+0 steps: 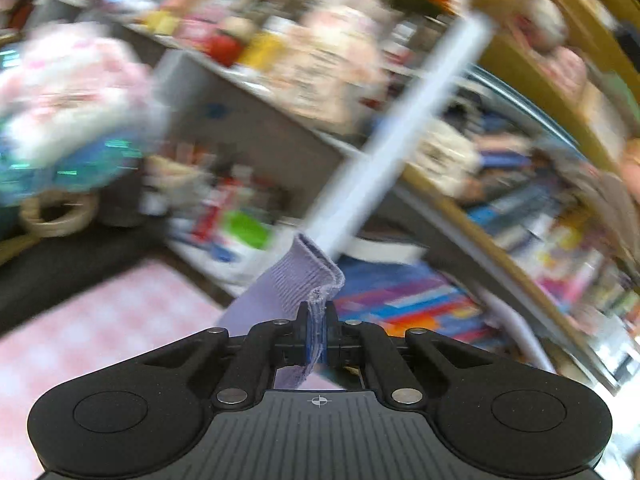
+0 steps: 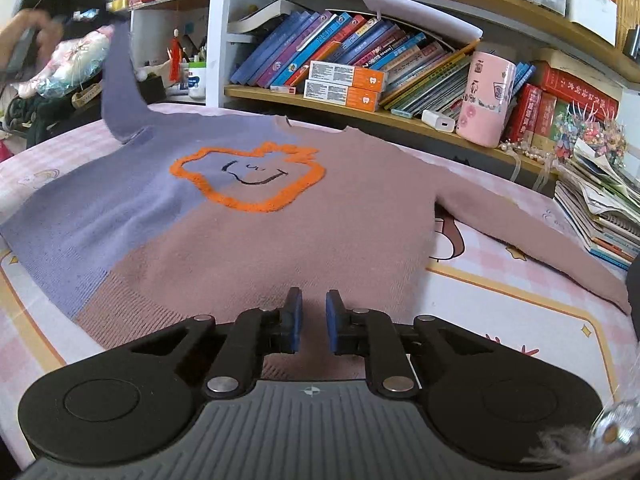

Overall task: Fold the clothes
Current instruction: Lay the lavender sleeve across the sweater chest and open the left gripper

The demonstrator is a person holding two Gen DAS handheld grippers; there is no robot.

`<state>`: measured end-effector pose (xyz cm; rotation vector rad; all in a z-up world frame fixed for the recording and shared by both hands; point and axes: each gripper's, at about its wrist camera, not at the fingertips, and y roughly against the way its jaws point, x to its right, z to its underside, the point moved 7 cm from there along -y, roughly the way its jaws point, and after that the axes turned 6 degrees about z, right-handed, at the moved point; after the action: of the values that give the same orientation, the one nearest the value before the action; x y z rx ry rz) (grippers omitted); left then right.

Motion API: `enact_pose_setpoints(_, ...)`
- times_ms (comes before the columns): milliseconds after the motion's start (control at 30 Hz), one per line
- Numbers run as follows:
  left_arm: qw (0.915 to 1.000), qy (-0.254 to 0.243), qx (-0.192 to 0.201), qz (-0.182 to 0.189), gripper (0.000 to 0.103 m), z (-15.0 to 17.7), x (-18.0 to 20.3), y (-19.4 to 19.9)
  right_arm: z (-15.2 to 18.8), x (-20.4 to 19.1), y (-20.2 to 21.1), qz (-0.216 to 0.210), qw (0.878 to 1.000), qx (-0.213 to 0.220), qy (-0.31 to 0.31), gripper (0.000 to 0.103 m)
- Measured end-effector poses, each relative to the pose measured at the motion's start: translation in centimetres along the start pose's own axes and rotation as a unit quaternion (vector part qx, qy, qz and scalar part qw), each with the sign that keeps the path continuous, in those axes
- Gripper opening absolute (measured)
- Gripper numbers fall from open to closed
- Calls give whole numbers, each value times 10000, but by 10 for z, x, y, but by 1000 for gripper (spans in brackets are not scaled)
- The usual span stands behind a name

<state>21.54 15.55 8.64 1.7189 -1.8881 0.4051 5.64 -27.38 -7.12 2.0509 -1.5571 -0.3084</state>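
Left gripper (image 1: 316, 326): clamped tight on the ribbed cuff (image 1: 306, 276) of the lilac sleeve, a strip of knit pinched between its 2 blue pads. The heavy blur in its view suggests the hand is in fast motion.

Lilac sleeve (image 2: 118, 84): seen from the right wrist, it rises up from the far-left shoulder toward the hand (image 2: 30, 36) at the upper left. Held by its end this way, its whole length can be swung as 1 piece, probably to lay it across the chest.

Right gripper (image 2: 311, 320): jaws parted a narrow way, nothing between them. It hangs over the near hem, whether touching the knit I cannot tell; likely waiting there to pin the body down or take the hem.

Sweater (image 2: 280, 232): spread flat, front up, on the pink checked sheet (image 2: 500, 304), neckline far, hem near. The left part is lilac, the rest dusty pink, with an orange outline and a drawn face (image 2: 256, 174) on the chest. Lying flat gives clean fold lines.

Pink sleeve (image 2: 532, 236): stretched out flat to the right, its end running near the frame's right edge, untouched.

Shelves (image 2: 360, 112): books and a pink cylinder (image 2: 486, 96) stand just beyond the far edge, so a raised sleeve has little room behind it.

Progress: early, in my judgement; only 1 sleeve is lifted and no fold yet lies on the body.
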Motion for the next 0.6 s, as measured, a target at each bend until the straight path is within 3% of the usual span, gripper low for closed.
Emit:
enact_pose_setpoints(333, 9906, -429, -951, 886, 3, 81, 132, -84, 3, 0, 3, -16, 9999, 79, -70, 14)
enact_pose_setpoints(600, 9791, -441, -1764, 913, 3, 163, 165, -135, 4, 0, 4, -39, 9999, 110, -72, 14)
